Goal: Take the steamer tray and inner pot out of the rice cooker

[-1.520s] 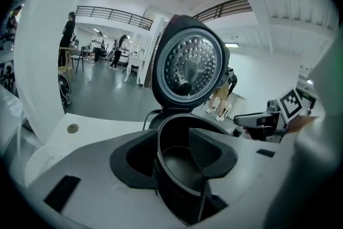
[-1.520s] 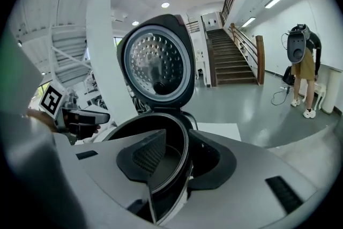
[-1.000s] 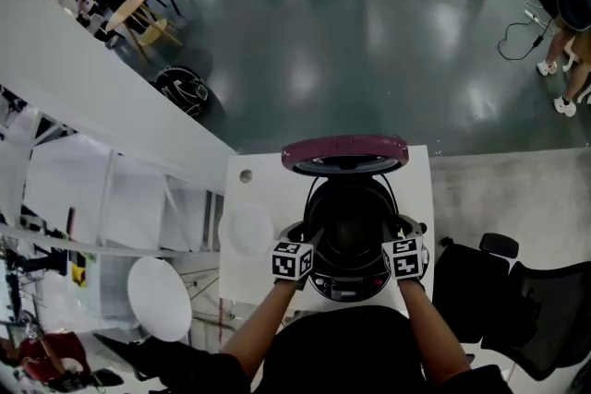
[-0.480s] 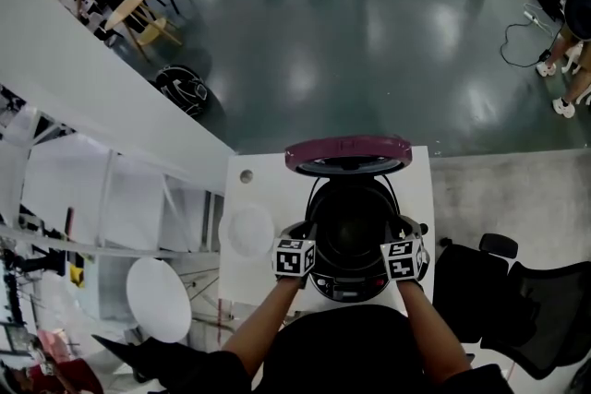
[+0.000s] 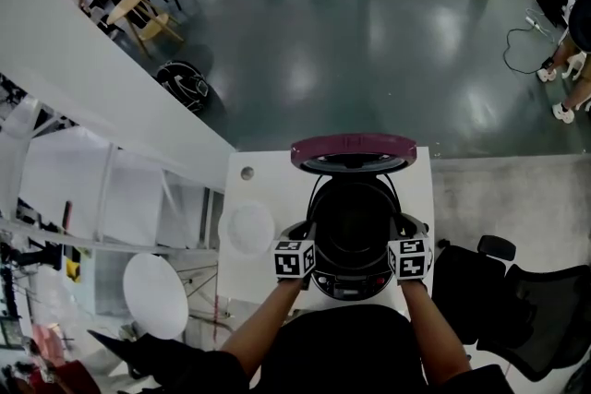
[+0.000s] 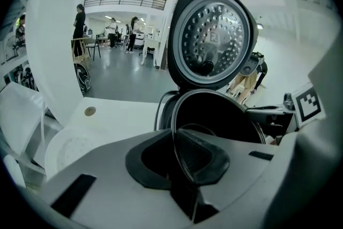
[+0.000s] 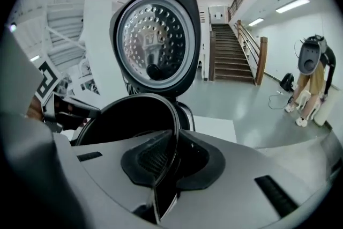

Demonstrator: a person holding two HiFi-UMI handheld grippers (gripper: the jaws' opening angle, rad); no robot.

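Note:
The rice cooker (image 5: 355, 281) stands open on the white table, its lid (image 5: 353, 152) raised at the back. Its dark inner pot (image 5: 351, 226) sits inside. My left gripper (image 5: 309, 242) is at the pot's left rim and my right gripper (image 5: 395, 242) at its right rim. In the left gripper view the thin rim of the pot (image 6: 214, 115) runs between the pads of the left gripper (image 6: 177, 155). The right gripper (image 7: 170, 161) likewise pinches the rim of the pot (image 7: 123, 118). Both sets of jaws have just been closing onto that rim. A round white steamer tray (image 5: 251, 228) lies on the table left of the cooker.
The white table (image 5: 268, 189) is small, and its edges lie close round the cooker. A black office chair (image 5: 517, 300) stands to the right. Lower left is a round white top (image 5: 155, 295). The lid's perforated inner plate (image 6: 211, 35) stands behind the pot.
Both grippers stay at the pot's two sides with hardly any shift. The head view has drifted slightly, so the cooker sits a little lower in the picture.

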